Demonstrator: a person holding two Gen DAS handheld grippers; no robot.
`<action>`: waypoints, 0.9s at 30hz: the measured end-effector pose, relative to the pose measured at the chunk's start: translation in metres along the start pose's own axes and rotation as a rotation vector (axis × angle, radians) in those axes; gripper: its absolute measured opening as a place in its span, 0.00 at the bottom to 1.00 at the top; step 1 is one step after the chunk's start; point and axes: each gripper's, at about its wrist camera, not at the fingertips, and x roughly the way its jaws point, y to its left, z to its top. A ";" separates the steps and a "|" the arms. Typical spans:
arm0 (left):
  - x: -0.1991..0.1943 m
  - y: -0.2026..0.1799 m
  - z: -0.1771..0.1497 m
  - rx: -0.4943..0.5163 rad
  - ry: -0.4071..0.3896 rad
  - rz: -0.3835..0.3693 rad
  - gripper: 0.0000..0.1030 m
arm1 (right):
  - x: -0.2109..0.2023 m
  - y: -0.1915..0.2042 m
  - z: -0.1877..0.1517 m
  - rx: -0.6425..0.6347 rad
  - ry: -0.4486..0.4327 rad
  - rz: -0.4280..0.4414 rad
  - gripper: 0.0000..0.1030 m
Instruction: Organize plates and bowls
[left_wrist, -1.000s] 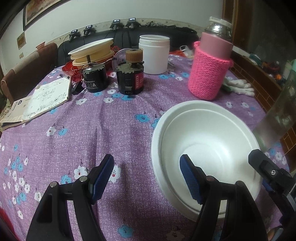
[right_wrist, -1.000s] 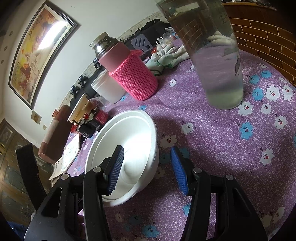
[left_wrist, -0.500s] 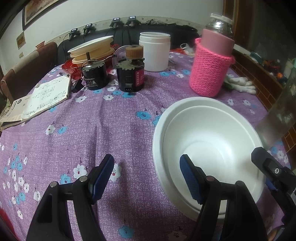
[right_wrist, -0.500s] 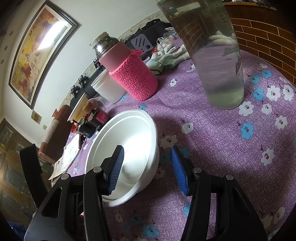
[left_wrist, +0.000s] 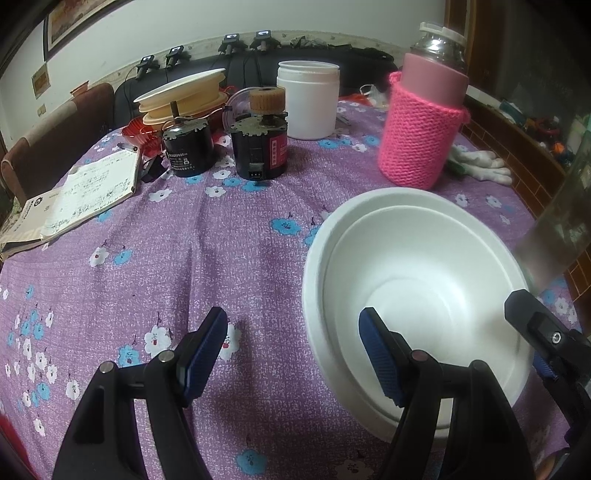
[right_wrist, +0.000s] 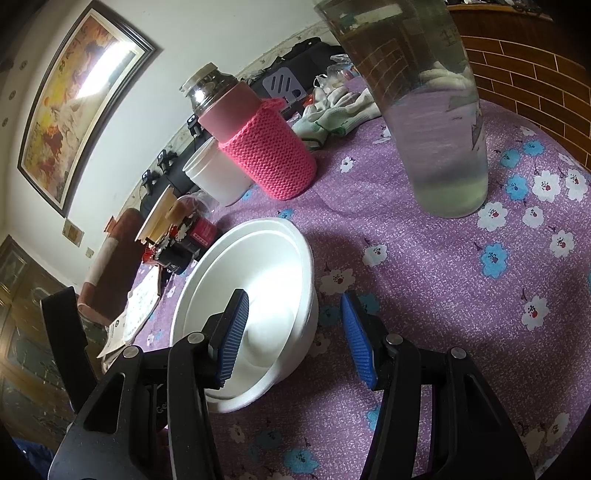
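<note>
Two white foam bowls, nested as one stack, sit on the purple flowered tablecloth; the stack also shows in the right wrist view. My left gripper is open, its jaws straddling the stack's left rim, right finger above the bowl's inside. My right gripper is open, its jaws straddling the stack's right rim, left finger over the bowl. Neither touches the bowls for certain. A stack of cream plates stands at the far left.
A pink knit-sleeved flask, a white jar, two black motors, papers and white gloves crowd the far side. A tall clear water bottle stands right of the bowls.
The left gripper has drawn back slightly, so the table's far objects sit a little lower in view. The right gripper and the bowls have hardly moved.
</note>
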 end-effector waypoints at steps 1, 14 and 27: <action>0.000 0.000 0.000 0.001 0.001 0.000 0.72 | 0.000 0.000 0.000 0.000 0.001 -0.001 0.51; 0.001 -0.001 -0.002 0.010 0.007 0.009 0.72 | 0.005 0.004 -0.002 -0.020 0.020 -0.009 0.37; 0.001 -0.004 -0.003 0.024 -0.012 0.019 0.57 | 0.006 0.011 -0.005 -0.068 0.038 0.001 0.11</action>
